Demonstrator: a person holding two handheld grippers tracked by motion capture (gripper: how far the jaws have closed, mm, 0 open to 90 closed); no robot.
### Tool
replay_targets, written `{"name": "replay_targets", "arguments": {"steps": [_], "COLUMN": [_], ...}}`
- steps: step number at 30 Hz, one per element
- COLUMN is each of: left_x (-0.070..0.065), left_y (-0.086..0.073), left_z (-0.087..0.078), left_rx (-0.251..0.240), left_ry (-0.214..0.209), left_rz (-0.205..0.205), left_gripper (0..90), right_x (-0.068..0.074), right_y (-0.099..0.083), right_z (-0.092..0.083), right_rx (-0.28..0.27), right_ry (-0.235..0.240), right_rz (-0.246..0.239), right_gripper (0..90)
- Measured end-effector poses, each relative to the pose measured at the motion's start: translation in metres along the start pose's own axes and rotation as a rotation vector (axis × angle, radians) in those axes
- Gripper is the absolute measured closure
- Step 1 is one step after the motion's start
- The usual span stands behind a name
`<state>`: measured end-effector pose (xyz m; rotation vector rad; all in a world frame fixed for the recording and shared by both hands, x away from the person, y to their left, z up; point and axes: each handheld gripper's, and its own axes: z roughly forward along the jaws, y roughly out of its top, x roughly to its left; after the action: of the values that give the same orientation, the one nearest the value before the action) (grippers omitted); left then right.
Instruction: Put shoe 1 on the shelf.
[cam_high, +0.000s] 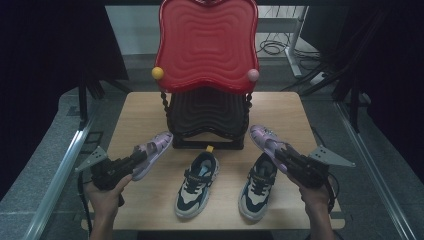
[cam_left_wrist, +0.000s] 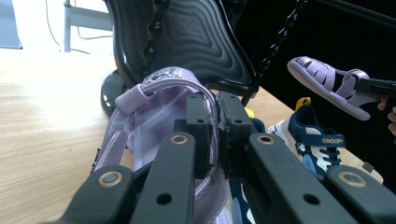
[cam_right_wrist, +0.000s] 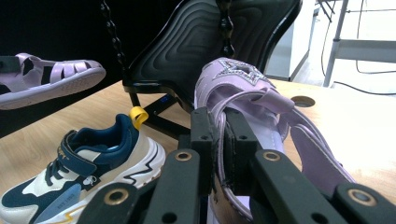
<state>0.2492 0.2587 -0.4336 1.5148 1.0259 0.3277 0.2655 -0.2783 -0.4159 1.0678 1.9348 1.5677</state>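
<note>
Left gripper grips sandal | right gripper grips other sandal

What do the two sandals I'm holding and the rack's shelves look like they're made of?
Left sandal: soft lilac plastic or faux leather, smooth and slightly translucent where light passes. Right sandal: the same, with a glittery star on the toe. Red shelf and black shelf: glossy moulded plastic, rippled surface.

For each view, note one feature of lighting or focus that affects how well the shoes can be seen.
High view: dim overall, black surrounds, purple sandals soft. Left gripper view: table glares white at left, jaws blurred up close. Right gripper view: bright wash at upper right, sneaker fairly sharp.
</note>
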Motion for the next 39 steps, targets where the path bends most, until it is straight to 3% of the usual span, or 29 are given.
{"name": "replay_targets", "arguments": {"steps": [14, 29, 39], "left_x": [-0.009, -0.018, -0.028], "left_y": [0.004, 0.007, 0.017], "left_z": [0.010, 0.026, 0.038], "left_rx": [0.000, 0.044, 0.057], "left_ry": [-0.022, -0.031, -0.046], "left_rz": [0.021, 0.053, 0.079], "left_gripper": [84.3, 84.3, 84.2], "right_x": [0.018, 0.033, 0.043], "right_y": [0.004, 0.012, 0.016], "right_z": [0.012, 0.019, 0.038], "right_rx": [0.010, 0.001, 0.020], "right_ry": [0.047, 0.105, 0.143], "right_rz": [-0.027, -0.056, -0.083], "right_gripper": [84.1, 84.1, 84.1]}}
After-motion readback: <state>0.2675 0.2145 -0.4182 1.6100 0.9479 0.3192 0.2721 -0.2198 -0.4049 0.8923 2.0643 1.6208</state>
